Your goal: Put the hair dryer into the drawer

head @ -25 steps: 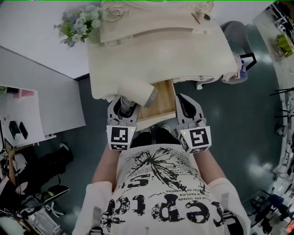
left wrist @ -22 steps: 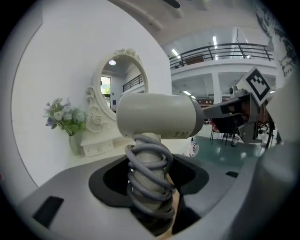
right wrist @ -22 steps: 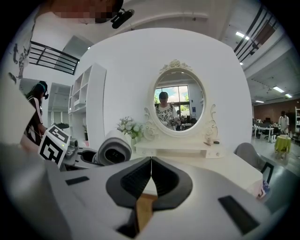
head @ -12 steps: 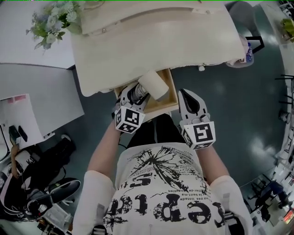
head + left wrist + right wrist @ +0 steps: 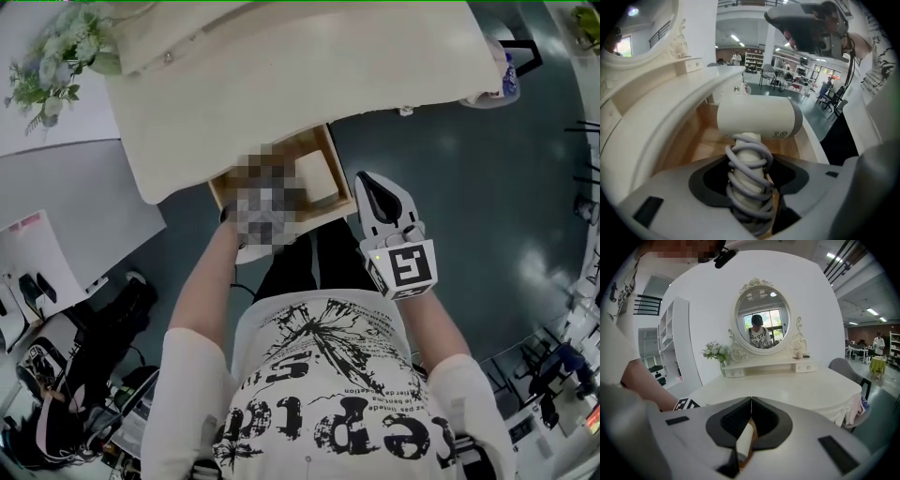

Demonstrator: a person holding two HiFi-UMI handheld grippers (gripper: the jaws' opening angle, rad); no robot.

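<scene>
Cream plastic hair dryer (image 5: 757,117), with a smooth rounded cylinder barrel and a grey band at its right end; the handle is wound in loops of grey cord (image 5: 751,151). Your left hand-held gripper (image 5: 749,161) is clamped on that cord-wrapped handle, its grey moulded jaws pressing on both sides. The dryer is within the open drawer (image 5: 701,145), barrel lying crosswise over the light wood bottom; can't tell if it touches the wood. The drawer is a shallow wooden box with a cream front rail, pulled out from under the cream tabletop (image 5: 300,75), whose curved edge overhangs the drawer's back part. The head view hides your left gripper; only the barrel end shows inside the drawer there. Your right hand-held gripper (image 5: 751,404) has its jaws pressed together on nothing and hangs just beside the drawer's right wall, above the dark floor (image 5: 450,169). At the tabletop's far side there is an oval mirror (image 5: 763,319) in an ornate carved cream frame, with pale flowers (image 5: 715,351) left of it. A grey chair (image 5: 841,366) is at the tabletop's right end.
</scene>
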